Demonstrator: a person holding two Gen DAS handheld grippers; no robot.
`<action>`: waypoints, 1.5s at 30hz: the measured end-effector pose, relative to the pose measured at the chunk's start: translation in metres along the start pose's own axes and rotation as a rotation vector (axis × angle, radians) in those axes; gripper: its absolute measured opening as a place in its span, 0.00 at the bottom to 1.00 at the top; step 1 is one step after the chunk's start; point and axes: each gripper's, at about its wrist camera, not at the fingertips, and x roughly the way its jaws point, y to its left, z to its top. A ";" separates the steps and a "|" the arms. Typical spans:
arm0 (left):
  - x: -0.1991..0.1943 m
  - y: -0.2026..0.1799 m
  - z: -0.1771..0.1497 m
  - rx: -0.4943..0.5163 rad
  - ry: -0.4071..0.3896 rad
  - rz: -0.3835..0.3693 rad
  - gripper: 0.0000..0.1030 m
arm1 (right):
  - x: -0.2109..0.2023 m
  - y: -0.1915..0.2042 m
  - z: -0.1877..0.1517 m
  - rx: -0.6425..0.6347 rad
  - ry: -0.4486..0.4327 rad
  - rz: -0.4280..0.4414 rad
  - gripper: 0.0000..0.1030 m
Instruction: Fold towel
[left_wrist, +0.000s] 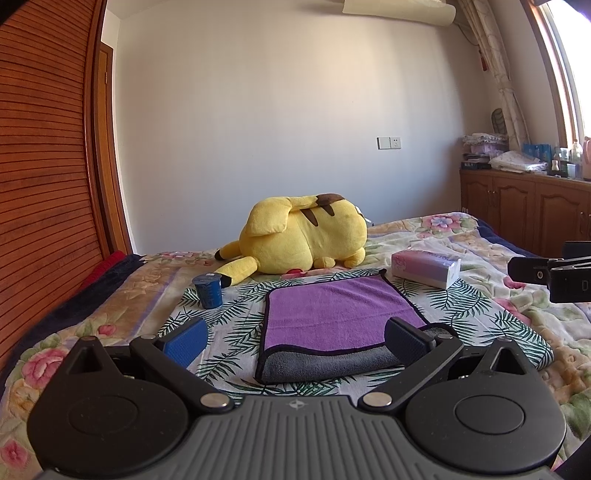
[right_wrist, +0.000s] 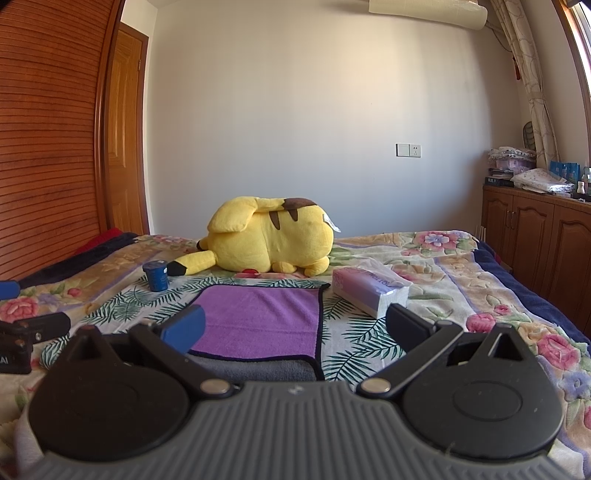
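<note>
A purple towel (left_wrist: 332, 314) with a grey underside and dark trim lies folded over on a leaf-print cloth (left_wrist: 236, 314) on the bed; its grey layer shows along the near edge. It also shows in the right wrist view (right_wrist: 258, 321). My left gripper (left_wrist: 295, 338) is open and empty, just in front of the towel's near edge, its right finger over the near right corner. My right gripper (right_wrist: 295, 330) is open and empty, at the towel's near right corner. Each gripper shows at the edge of the other's view.
A yellow plush toy (left_wrist: 303, 232) lies behind the towel. A blue cup (left_wrist: 208, 291) stands at the left, a tissue pack (left_wrist: 426, 267) at the right. A wooden wardrobe (left_wrist: 48, 166) is at the left, cabinets (left_wrist: 524, 214) at the right.
</note>
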 end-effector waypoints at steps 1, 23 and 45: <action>0.000 0.000 0.000 0.002 0.003 -0.001 0.84 | 0.000 0.000 0.000 0.000 0.001 0.000 1.00; 0.034 -0.001 -0.004 0.035 0.140 -0.022 0.84 | 0.034 0.005 -0.002 -0.033 0.097 0.041 1.00; 0.073 0.005 0.005 0.031 0.195 -0.064 0.81 | 0.085 0.010 -0.006 -0.074 0.226 0.111 0.82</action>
